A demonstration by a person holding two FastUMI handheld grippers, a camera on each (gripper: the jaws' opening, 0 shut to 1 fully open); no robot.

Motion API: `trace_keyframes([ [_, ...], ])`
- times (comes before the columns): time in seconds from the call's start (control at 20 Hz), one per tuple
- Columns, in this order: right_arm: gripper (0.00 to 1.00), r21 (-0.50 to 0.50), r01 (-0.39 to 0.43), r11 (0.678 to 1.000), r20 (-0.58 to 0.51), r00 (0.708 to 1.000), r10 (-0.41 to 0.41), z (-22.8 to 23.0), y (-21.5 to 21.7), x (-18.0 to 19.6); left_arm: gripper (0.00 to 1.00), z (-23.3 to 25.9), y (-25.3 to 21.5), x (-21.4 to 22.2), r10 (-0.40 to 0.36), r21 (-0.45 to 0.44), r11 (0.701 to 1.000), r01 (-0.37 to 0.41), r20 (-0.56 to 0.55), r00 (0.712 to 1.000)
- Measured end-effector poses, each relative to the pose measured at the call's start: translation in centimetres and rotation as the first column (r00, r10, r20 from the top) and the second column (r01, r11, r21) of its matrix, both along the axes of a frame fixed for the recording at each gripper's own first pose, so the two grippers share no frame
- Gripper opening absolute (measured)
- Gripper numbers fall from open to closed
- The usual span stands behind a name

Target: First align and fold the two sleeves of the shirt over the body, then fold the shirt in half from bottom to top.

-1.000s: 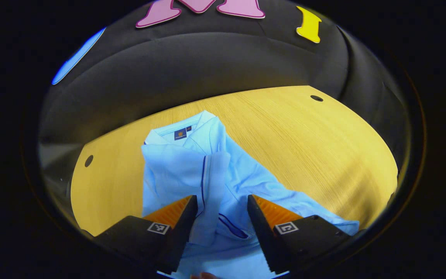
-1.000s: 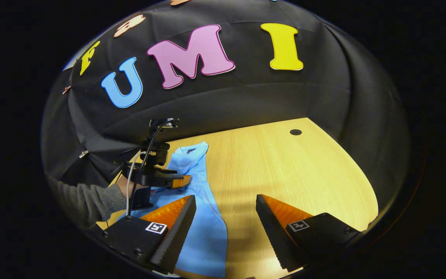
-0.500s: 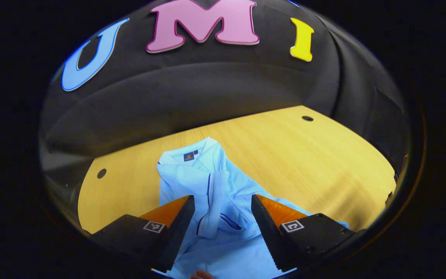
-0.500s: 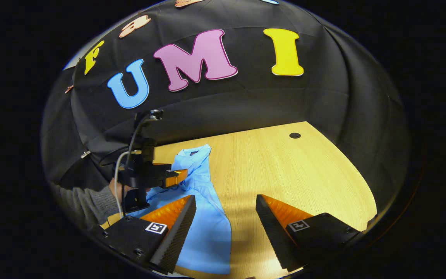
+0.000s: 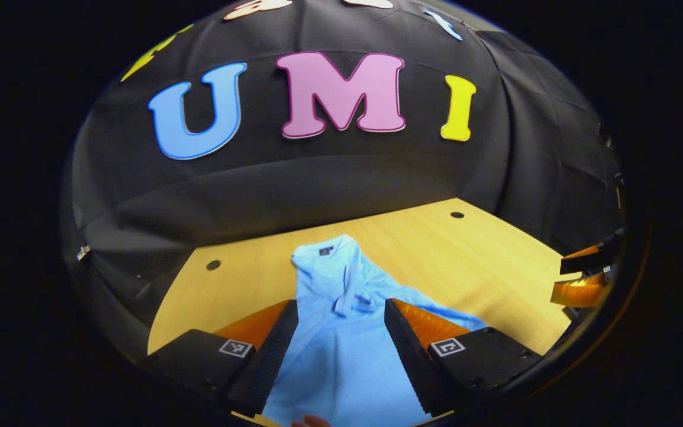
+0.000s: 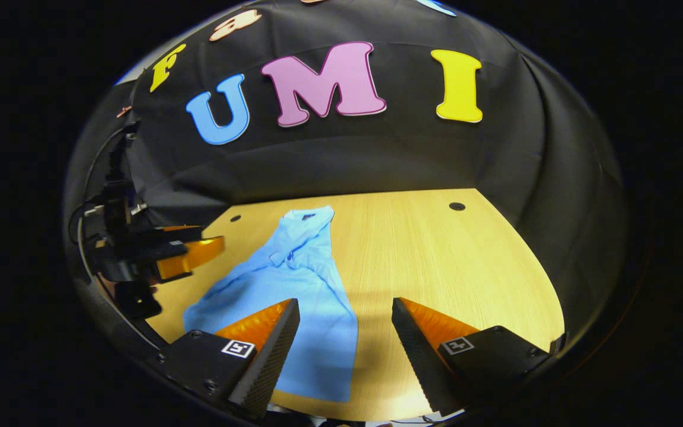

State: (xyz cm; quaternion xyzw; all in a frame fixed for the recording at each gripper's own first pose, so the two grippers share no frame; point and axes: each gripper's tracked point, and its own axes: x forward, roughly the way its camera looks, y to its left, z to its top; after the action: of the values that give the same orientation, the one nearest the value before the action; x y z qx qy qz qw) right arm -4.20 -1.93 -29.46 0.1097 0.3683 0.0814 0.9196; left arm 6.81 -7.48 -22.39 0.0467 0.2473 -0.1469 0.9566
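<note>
Currently the light blue shirt (image 5: 341,332) is lying flat on the wooden table (image 5: 495,261), collar (image 5: 324,252) pointing toward the black cloth wall at twelve o'clock and hem reaching toward six o'clock. Across the chest a folded sleeve (image 5: 347,290) is resting as a small crumpled band. In the left gripper view the left gripper (image 5: 341,341) is hovering above the shirt's lower body, its two fingers standing wide apart with nothing between them but the cloth below; whether they are touching the fabric I cannot tell. At about three o'clock in that view the right gripper (image 5: 581,279) is showing at the rim, well apart from the shirt.

In the right gripper view the right gripper (image 6: 344,341) is also gaping wide and gripping nothing, its left finger (image 6: 270,350) sitting over the shirt's (image 6: 294,284) lower right edge and its right finger over bare table (image 6: 436,261). Here the shirt is stretching from six o'clock up toward eleven o'clock, and one part is spreading out toward eight o'clock. The left gripper (image 6: 199,252) is hanging at nine o'clock, off the shirt's side, with cables trailing up from it
</note>
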Motion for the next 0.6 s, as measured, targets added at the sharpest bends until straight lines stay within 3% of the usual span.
trace_keyframes([
  [0.15, 0.98, -0.023, -0.027, 0.999, -0.071, 0.997, 0.025, -2.3, 0.3, -2.9, 0.94, -3.8, 3.4, -6.2, 0.053, 0.006, 0.999, -0.052, -0.129, 0.990],
  [0.35, 0.98, -0.021, -0.059, 0.998, -0.144, 0.988, 0.055, -4.6, 1.9, -6.1, 0.94, -9.3, 7.9, -12.7, 0.143, 0.048, 0.990, -0.134, -0.292, 0.946],
  [0.6, 0.98, -0.057, -0.090, 0.994, -0.221, 0.972, 0.075, -7.4, 4.2, -8.5, 0.95, -13.8, 10.8, -14.1, 0.168, 0.124, 0.984, -0.131, -0.365, 0.916],
])
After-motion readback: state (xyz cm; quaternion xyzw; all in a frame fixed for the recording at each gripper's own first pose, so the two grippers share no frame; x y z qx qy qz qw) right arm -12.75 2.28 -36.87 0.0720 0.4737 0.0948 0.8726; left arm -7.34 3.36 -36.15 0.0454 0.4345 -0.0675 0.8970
